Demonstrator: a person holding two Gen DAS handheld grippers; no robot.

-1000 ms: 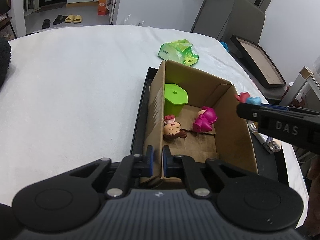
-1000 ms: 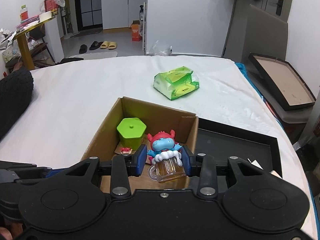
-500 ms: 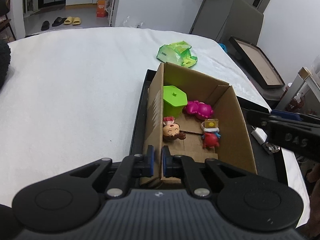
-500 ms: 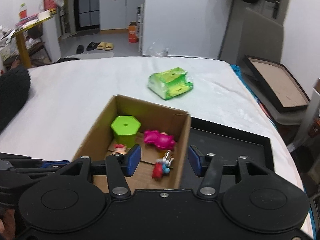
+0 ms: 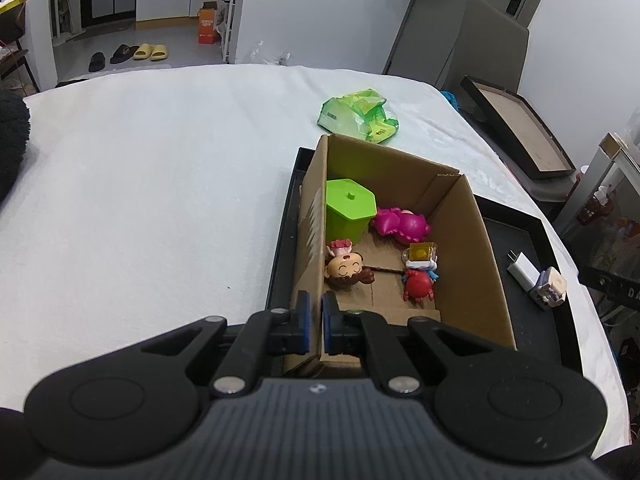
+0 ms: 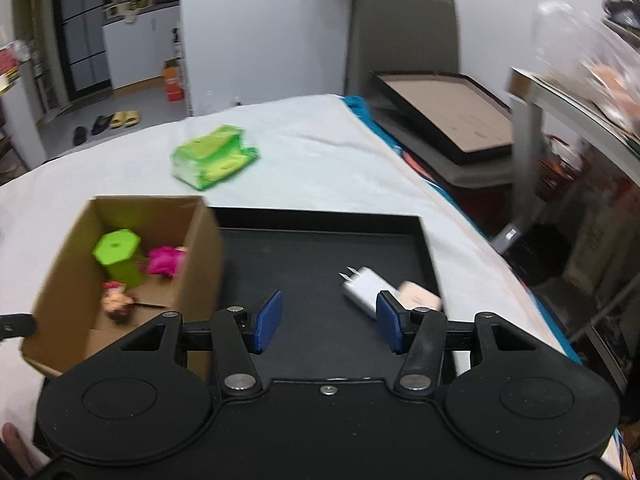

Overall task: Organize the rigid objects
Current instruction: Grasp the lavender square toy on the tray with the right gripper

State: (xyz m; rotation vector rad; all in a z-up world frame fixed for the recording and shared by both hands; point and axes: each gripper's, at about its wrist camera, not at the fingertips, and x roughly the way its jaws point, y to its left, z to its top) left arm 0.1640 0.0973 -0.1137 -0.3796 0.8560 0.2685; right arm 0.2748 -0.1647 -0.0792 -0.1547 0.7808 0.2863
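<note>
My left gripper [image 5: 315,322] is shut on the near left wall of the cardboard box [image 5: 486,264]. Inside the box lie a green hexagonal container [image 5: 350,208], a pink toy [image 5: 400,222], a small doll figure [image 5: 346,270] and the red-and-blue mug figure [image 5: 420,276]. The box stands in a black tray [image 6: 320,256]. My right gripper [image 6: 328,322] is open and empty above the tray, to the right of the box [image 6: 200,248]. A white charger plug [image 6: 362,290] and a small beige item [image 6: 420,296] lie just beyond its right finger.
A green plastic packet [image 5: 356,116] lies on the white bed sheet [image 5: 140,200] beyond the box. A dark picture frame [image 6: 444,116] leans at the right edge of the bed. Shelves and clutter stand at the far right [image 6: 580,160].
My right gripper opened and dropped the mug figure into the box, then swung right over the black tray toward the plug. My left gripper kept its hold on the box wall.
</note>
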